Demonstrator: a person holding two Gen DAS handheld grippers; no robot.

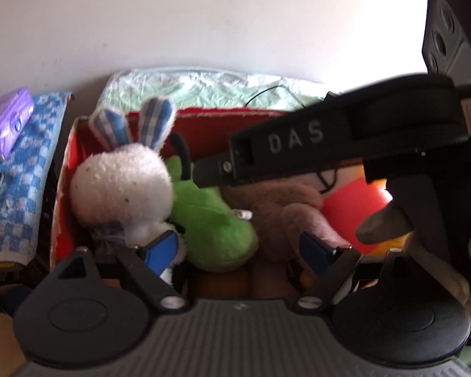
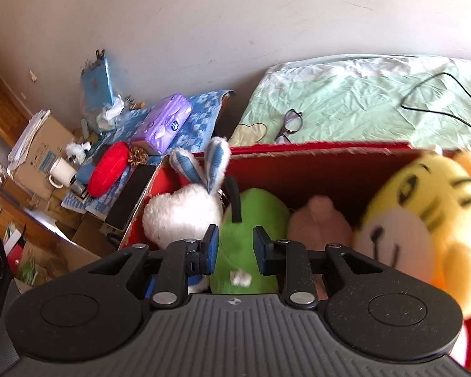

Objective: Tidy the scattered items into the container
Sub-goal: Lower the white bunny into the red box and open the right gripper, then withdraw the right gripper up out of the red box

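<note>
Nearest in the left wrist view, the left gripper (image 1: 238, 248) hangs over the red box (image 1: 66, 169) with its jaws spread wide and nothing between them. In the right wrist view the right gripper (image 2: 234, 249) is also spread, its blue pads parted above the green toy (image 2: 251, 220) without touching it.

The box holds a row of soft toys. The white rabbit (image 2: 182, 210) with blue checked ears sits at the left end, pressed against the green toy. A brown plush (image 2: 320, 220) lies next, then a yellow tiger (image 2: 424, 220) fills the right end, leaning above the rim. In the left view the black body of the other tool crosses above the box and hides part of its right side.

Beyond the box lies a bed (image 2: 361, 94) with a pale green sheet, carrying glasses (image 2: 290, 124) and a black cable (image 2: 439, 94). To the left, a blue checked towel (image 2: 201, 119) bears a purple tissue pack (image 2: 165, 124), a red cushion (image 2: 106, 168) and a phone (image 2: 132, 194), with a white mug (image 2: 61, 171) just beside them.
</note>
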